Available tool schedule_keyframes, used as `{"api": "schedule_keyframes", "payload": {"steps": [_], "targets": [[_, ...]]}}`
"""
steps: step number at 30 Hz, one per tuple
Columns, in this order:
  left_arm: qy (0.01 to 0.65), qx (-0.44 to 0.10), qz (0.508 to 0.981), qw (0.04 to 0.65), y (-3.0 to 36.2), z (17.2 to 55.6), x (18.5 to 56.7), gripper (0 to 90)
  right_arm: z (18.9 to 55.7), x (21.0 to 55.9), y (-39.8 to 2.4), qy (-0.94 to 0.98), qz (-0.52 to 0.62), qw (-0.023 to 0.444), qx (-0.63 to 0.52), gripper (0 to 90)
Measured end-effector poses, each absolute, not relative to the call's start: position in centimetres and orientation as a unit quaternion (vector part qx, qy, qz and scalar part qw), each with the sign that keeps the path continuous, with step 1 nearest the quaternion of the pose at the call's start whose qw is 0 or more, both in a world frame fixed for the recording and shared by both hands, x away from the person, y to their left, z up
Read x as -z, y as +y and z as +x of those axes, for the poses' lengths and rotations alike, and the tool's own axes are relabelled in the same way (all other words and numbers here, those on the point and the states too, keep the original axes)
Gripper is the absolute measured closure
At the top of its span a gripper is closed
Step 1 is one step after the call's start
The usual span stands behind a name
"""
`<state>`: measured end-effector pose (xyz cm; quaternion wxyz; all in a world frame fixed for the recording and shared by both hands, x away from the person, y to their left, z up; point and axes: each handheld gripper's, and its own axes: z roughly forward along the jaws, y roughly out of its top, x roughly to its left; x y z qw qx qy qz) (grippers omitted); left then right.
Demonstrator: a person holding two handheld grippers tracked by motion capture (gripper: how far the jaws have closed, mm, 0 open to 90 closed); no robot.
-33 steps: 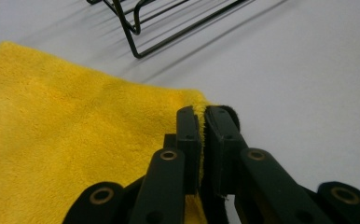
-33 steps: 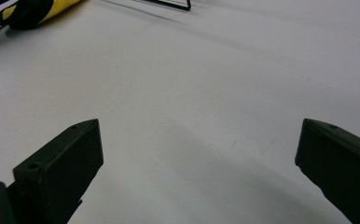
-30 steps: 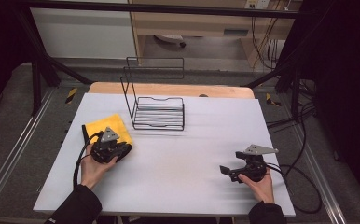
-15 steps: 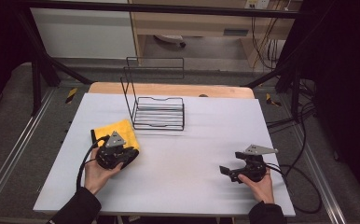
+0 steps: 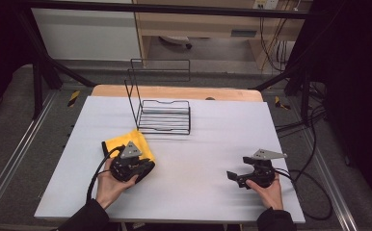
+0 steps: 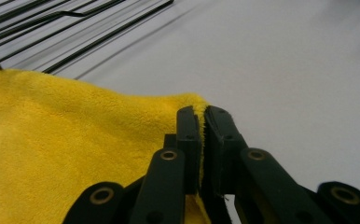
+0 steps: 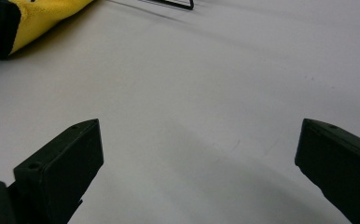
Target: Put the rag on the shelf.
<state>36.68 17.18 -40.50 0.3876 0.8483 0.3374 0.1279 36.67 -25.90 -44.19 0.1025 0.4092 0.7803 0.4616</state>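
My left gripper (image 6: pixel 201 135) pinches the soft yellow cloth's (image 6: pixel 66 154) edge; I should drag low and slowly. My right gripper (image 7: pixel 197 154) gapes wide, empty.

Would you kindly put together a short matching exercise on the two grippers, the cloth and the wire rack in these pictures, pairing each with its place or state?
Things:
1. left gripper
2. right gripper
3. yellow cloth
4. black wire rack

Places or states:
a. stands at the far middle of the white table top, with nothing in it
b. jaws wide apart over bare table
c. lies on the table's left part, its edge pinched
d. jaws closed on an edge of fabric

Right pairs: 1-d, 2-b, 3-c, 4-a.
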Motion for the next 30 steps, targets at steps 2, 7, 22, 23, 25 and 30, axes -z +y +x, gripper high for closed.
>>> {"api": "schedule_keyframes", "payload": {"steps": [2, 7, 22, 23, 25, 30], "targets": [[0.331, -0.115, 0.849, 0.395, 16.7, 36.4, 40.5, 83.6, 36.7, 44.2, -25.9, 0.78, 0.409, 0.103, -0.462, 1.5], [0.315, -0.114, 0.857, 0.392, 15.1, 35.7, 40.8, 83.5, 36.7, 44.2, -25.9, 0.78, 0.409, 0.104, -0.462, 1.5], [0.329, -0.139, 0.836, 0.417, 18.0, 36.7, 40.7, 44.0, 36.6, 43.1, -24.0, 0.777, 0.4, 0.115, -0.472, 3.6], [0.333, -0.14, 0.832, 0.42, 18.7, 36.8, 40.7, 39.6, 36.6, 42.9, -23.6, 0.776, 0.401, 0.114, -0.473, 4.0], [0.344, -0.141, 0.825, 0.425, 20.3, 36.9, 40.8, 34.3, 36.7, 42.6, -22.7, 0.776, 0.401, 0.109, -0.474, 4.8], [0.37, -0.155, 0.817, 0.413, 23.8, 36.8, 41.3, 22.7, 37.2, 42.0, -19.6, 0.784, 0.392, 0.106, -0.47, 7.9]]}}
